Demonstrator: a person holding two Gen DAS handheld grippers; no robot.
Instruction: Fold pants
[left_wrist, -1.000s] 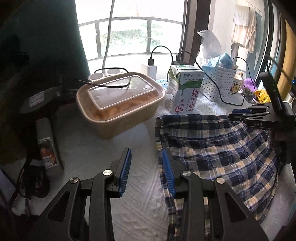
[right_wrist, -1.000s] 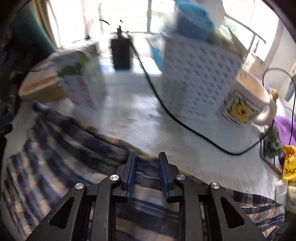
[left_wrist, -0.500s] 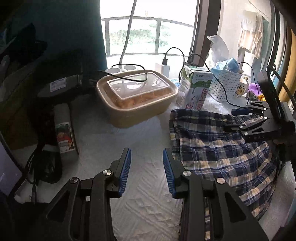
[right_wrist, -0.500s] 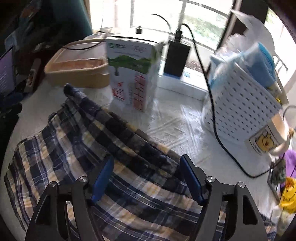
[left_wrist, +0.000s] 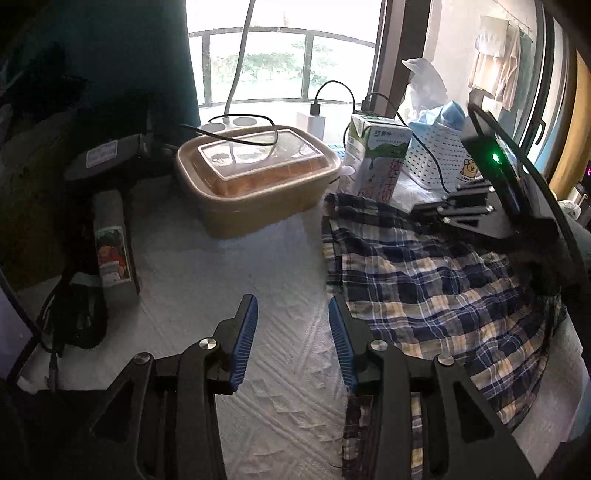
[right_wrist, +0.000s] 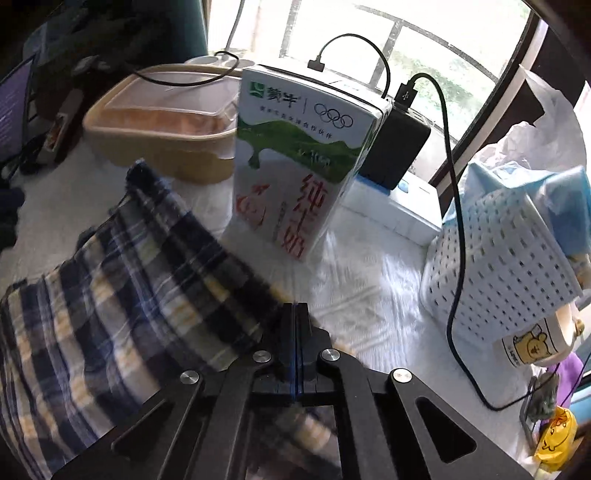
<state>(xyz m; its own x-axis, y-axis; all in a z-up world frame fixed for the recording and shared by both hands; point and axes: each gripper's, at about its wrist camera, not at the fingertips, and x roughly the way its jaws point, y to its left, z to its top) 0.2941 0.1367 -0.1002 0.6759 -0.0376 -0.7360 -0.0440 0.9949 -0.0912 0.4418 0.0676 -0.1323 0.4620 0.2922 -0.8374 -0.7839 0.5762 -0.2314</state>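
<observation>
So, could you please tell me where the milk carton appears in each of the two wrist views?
Left wrist: the milk carton stands upper right of centre, just beyond the plaid pants.
Right wrist: it fills the upper centre, close behind the pants.
Shared landmark: the brown lidded container, left of the carton in both.

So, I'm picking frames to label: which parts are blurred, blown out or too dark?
Left wrist view: window blown out, left side in deep shadow, fisheye bends the edges. Right wrist view: plaid pants smeared by motion blur, milk carton sharp, window glare at top.
</observation>
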